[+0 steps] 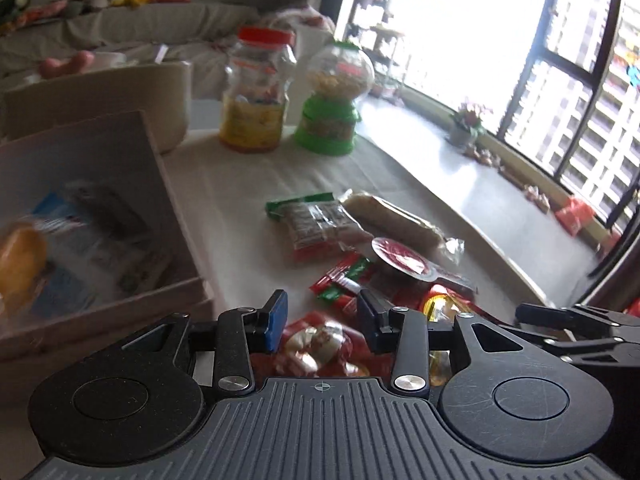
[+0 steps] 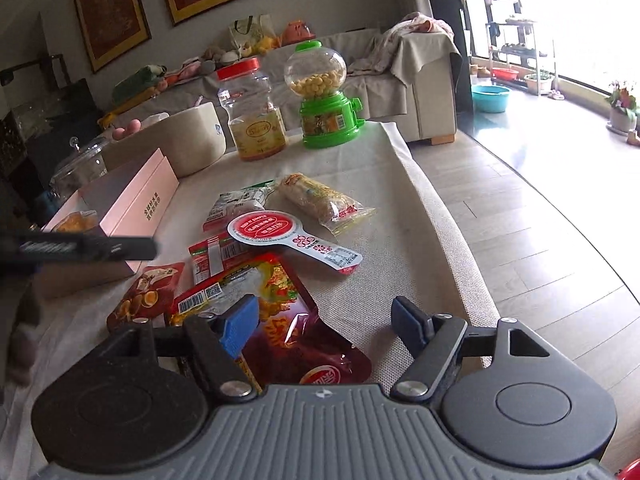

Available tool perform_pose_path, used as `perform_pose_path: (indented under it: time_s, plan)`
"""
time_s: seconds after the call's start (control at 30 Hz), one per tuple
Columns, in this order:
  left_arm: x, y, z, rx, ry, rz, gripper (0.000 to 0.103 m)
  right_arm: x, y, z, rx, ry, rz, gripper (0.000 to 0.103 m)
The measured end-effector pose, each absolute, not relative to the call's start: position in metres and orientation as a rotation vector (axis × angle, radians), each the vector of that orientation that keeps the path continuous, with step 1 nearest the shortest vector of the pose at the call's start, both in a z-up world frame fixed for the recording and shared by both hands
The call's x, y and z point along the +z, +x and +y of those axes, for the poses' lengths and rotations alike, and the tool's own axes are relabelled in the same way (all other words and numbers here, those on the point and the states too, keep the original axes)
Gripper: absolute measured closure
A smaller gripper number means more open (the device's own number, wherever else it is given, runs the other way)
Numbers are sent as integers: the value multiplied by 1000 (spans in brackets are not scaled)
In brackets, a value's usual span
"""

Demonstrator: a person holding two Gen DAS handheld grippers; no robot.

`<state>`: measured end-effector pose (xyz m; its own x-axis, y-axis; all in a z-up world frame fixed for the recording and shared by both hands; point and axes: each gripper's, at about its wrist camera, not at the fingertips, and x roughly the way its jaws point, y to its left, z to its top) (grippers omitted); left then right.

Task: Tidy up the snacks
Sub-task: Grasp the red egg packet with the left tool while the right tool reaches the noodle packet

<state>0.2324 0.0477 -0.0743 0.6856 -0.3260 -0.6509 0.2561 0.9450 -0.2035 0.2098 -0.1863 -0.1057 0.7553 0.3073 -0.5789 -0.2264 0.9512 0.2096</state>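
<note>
Left gripper jaws spread, empty, red snack pouch lying right between and below them, pink box off to jaws' left. Right gripper wide open too, big red packet under left finger, long axis running ahead-left.

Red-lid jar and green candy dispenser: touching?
Apart. The right wrist view shows a strip of tablecloth and sofa between the red-lid jar and the green candy dispenser; the left wrist view agrees.
</note>
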Motion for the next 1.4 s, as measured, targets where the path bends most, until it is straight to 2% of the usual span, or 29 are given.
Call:
perform_pose_path:
  time_s: [0.13, 0.3, 0.5, 0.67, 0.83, 0.87, 0.97, 1.03, 1.1, 1.4]
  plan:
    - [-88, 249, 35, -359, -95, 841, 60, -106, 211, -189, 292, 149, 659, 27]
    - [-89, 240, 52, -364, -189, 860, 60, -107, 212, -190, 295, 154, 662, 26]
    - [-89, 198, 66, -410, -259, 896, 60, -107, 212, -190, 293, 152, 662, 25]
    - [-61, 159, 47, -395, -47, 770, 60, -108, 211, -188, 280, 142, 660, 23]
    - [-67, 140, 3, -419, 187, 815, 60, -107, 210, -187, 269, 135, 659, 21]
    - [-71, 139, -5, -418, 231, 826, 59, -107, 210, -186, 266, 132, 657, 21]
    - [-79, 135, -18, -409, 314, 793, 46, -107, 208, -185, 259, 127, 655, 20]
    - [-81, 135, -21, -435, 309, 800, 27, -107, 209, -186, 260, 129, 656, 19]
    - [-82, 136, -22, -457, 295, 803, 21, -107, 209, -186, 261, 132, 656, 19]
    - [-84, 151, 6, -351, 201, 809, 25, -108, 210, -185, 263, 142, 664, 18]
